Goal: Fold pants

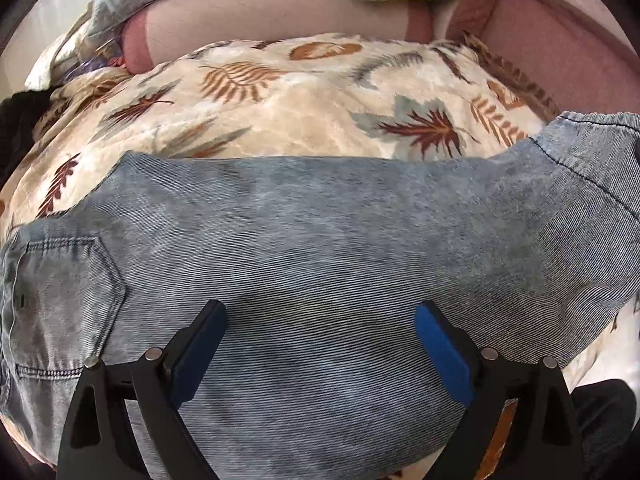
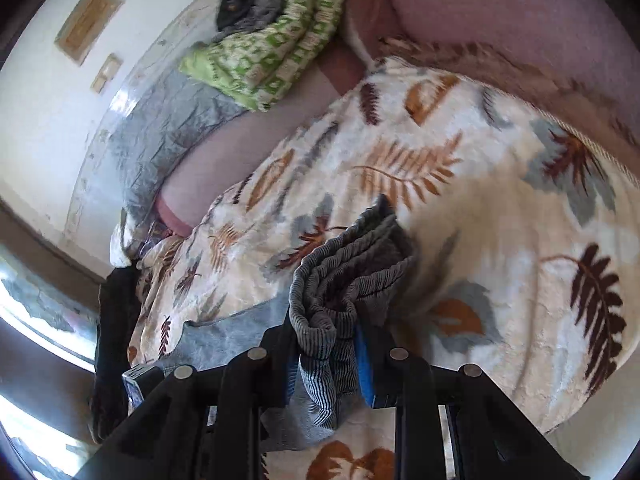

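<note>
The light blue denim pants [image 1: 320, 240] lie spread across a leaf-print blanket [image 1: 280, 100], back pocket at the left. My left gripper [image 1: 320, 320] is open just above the middle of the pants, its blue pads [image 1: 440, 352] apart with nothing between them. In the right wrist view my right gripper [image 2: 326, 344] is shut on a bunched end of the pants [image 2: 344, 264] and holds it lifted above the blanket [image 2: 480, 240]. The rest of the pants [image 2: 224, 336] trails down to the lower left.
A green patterned folded cloth [image 2: 272, 48] and a grey crumpled sheet [image 2: 168, 140] lie at the far end of the bed. A pink headboard or sofa edge [image 2: 520, 20] runs along the right. Dark clothing [image 2: 112, 320] hangs at the left edge.
</note>
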### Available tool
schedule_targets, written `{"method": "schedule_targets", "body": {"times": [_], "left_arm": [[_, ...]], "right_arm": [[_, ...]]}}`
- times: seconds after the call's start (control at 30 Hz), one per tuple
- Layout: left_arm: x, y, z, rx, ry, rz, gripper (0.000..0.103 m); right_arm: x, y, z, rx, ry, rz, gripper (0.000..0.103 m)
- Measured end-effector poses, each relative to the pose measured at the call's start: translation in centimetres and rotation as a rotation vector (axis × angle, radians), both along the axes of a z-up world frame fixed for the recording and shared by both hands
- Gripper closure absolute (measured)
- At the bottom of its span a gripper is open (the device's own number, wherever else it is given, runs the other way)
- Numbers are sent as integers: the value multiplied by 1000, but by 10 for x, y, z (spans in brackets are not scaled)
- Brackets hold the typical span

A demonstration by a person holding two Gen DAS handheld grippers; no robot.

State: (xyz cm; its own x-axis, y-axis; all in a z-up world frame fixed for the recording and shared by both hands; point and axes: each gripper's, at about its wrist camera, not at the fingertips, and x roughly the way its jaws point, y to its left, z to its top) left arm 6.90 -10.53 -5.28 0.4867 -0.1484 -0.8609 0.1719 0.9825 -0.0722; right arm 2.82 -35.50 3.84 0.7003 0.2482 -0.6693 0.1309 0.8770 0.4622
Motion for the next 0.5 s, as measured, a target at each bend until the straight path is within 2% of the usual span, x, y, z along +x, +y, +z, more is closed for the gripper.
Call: {"method": "schedule_targets", "body": {"times": [0.1, 0.2, 0.3, 0.43, 0.5], "left_arm": [[-11, 57, 20, -68, -48, 117, 8], [-27, 123, 37, -101, -100, 262, 8], [-40, 177, 46, -100, -126, 371, 8], [-51, 210, 47, -78, -122, 414, 8], [-53, 212, 47, -69, -122, 411, 8]], "right_arm": [[6, 74, 21, -124, -66, 162, 77], [6, 154, 14, -221, -86, 343, 77], [8, 217, -30, -265, -26, 470, 77], [9, 256, -117, -251, 155, 563, 76], [-1, 259, -118, -277, 87, 563, 72]]}}
